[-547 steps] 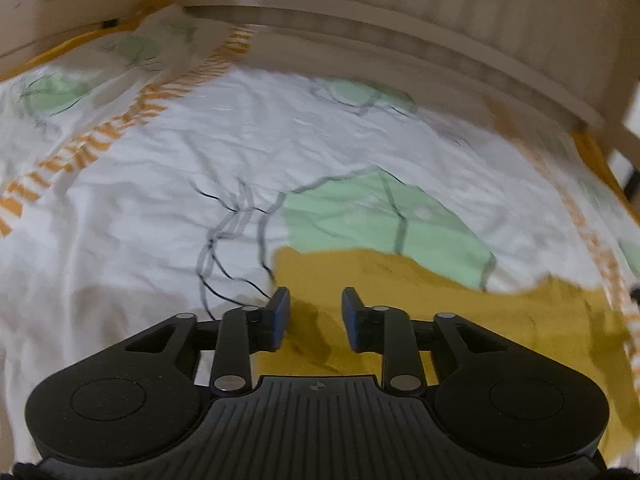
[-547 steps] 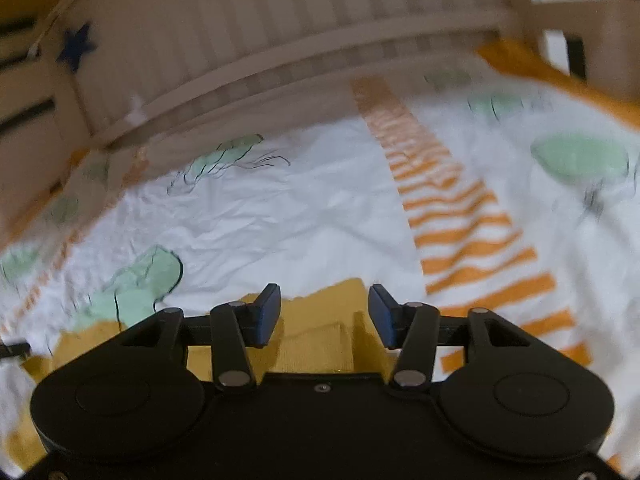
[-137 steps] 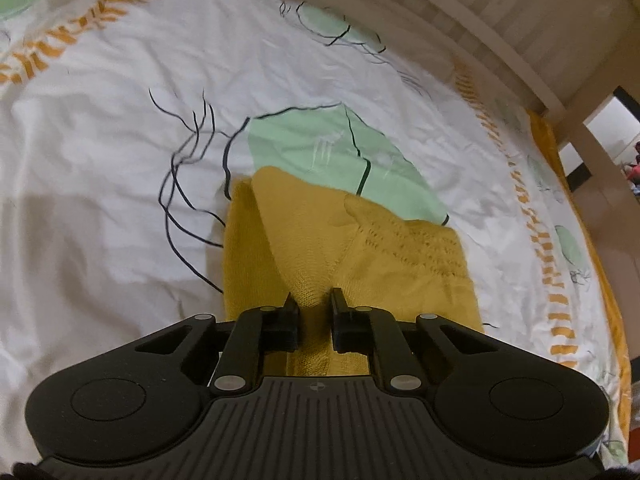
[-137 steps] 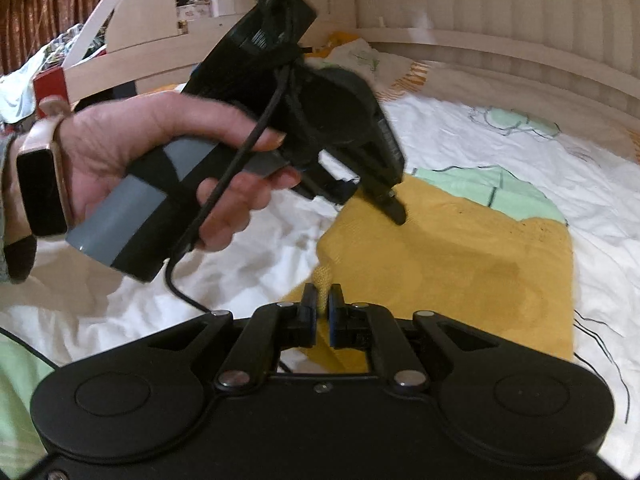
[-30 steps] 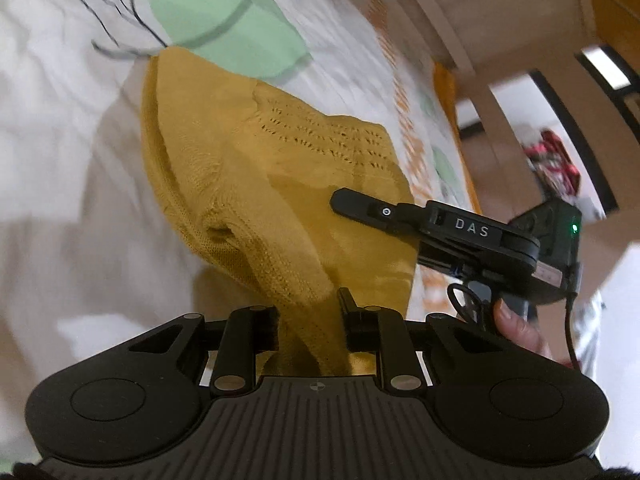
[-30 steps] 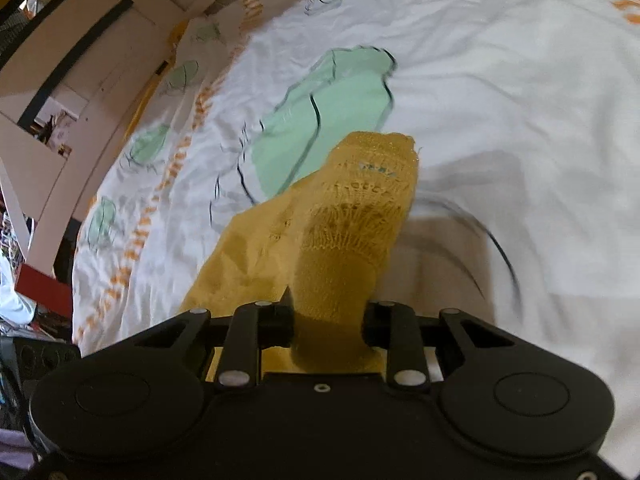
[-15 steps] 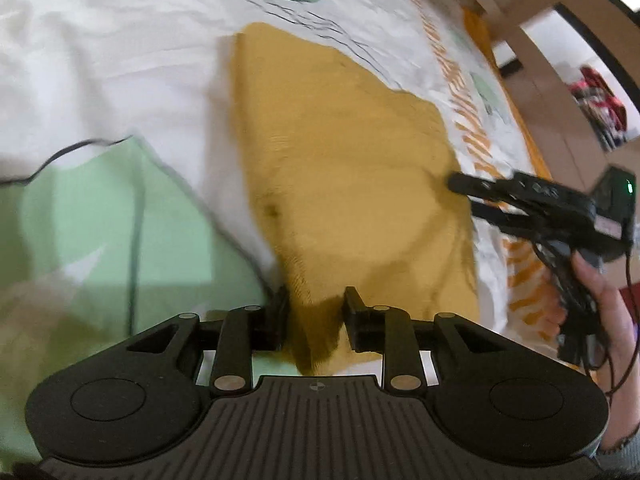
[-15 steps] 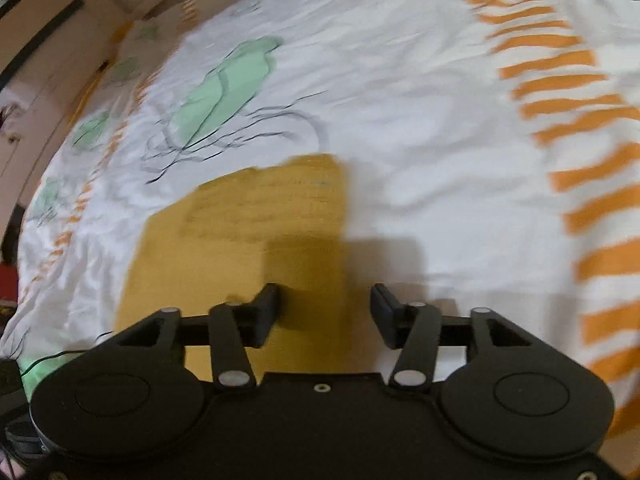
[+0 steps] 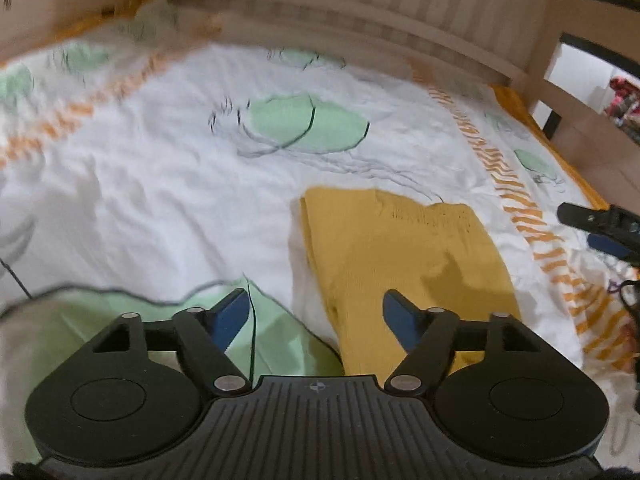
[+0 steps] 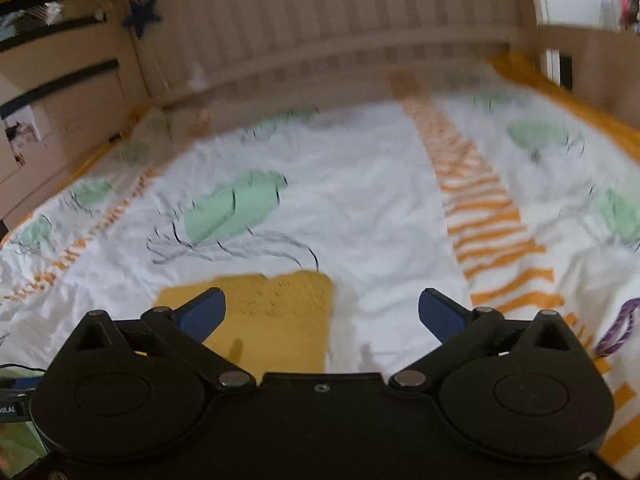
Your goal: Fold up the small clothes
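A folded mustard-yellow knit garment [image 9: 404, 252] lies flat on the white printed bedsheet [image 9: 168, 184]. In the left wrist view it sits just ahead and to the right of my left gripper [image 9: 316, 312], whose jaws are opening with nothing between them. The tip of the other gripper [image 9: 600, 226] shows at the right edge of that view. In the right wrist view the garment [image 10: 276, 316] lies ahead and left of centre, under my right gripper [image 10: 322, 310]. Its jaws are opening too and stand wide apart, gripping nothing.
The sheet carries green leaf prints and orange striped bands [image 10: 480, 200]. A slatted wooden bed rail [image 9: 360, 12] closes off the far side. A bed post [image 9: 540, 56] stands at the right. A purple loop [image 10: 620, 328] lies on the sheet at the right.
Both grippers have let go of the yellow garment, opened wide and pulled back and up. The garment, lifted a second ago, now lies flat and folded on the sheet.
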{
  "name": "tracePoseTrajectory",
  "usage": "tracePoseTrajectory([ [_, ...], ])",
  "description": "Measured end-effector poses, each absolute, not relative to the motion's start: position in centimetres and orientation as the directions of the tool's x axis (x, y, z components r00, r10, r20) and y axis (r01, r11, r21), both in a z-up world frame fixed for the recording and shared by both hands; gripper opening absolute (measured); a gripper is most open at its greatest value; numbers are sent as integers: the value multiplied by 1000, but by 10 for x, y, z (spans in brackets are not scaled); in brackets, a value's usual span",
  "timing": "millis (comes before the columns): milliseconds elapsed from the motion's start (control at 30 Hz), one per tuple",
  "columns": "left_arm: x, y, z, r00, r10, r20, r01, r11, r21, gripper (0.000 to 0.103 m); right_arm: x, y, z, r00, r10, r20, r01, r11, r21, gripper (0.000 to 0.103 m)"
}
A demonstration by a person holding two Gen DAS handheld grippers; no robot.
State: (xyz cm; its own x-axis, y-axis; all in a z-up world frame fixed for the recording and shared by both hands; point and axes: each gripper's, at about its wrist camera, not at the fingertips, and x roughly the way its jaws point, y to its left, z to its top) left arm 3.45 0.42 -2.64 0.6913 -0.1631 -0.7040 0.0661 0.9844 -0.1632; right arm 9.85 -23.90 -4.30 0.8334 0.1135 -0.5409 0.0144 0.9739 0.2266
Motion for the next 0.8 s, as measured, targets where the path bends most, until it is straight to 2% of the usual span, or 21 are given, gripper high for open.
tracePoseTrajectory([
  [100,31,0,-21,693,-151,-705,94,988,-120,80,90,-235,-40,828,99,-551,44,970,240,103],
  [333,20,-12,-10,706,-81,-704,91,996,-24,80,67,-230,-44,782,75,-619,84,971,224,103],
  [533,25,-15,-14,672,-115,-731,102,993,-62,81,49,-213,-53,701,71,-710,68,984,165,102],
  [667,23,-15,-18,643,-144,-752,110,989,-95,81,37,-200,-54,686,74,-724,26,992,127,102],
  [800,22,-22,-18,620,-54,-783,89,996,2,80,29,-193,-48,701,59,-711,0,997,82,102],
])
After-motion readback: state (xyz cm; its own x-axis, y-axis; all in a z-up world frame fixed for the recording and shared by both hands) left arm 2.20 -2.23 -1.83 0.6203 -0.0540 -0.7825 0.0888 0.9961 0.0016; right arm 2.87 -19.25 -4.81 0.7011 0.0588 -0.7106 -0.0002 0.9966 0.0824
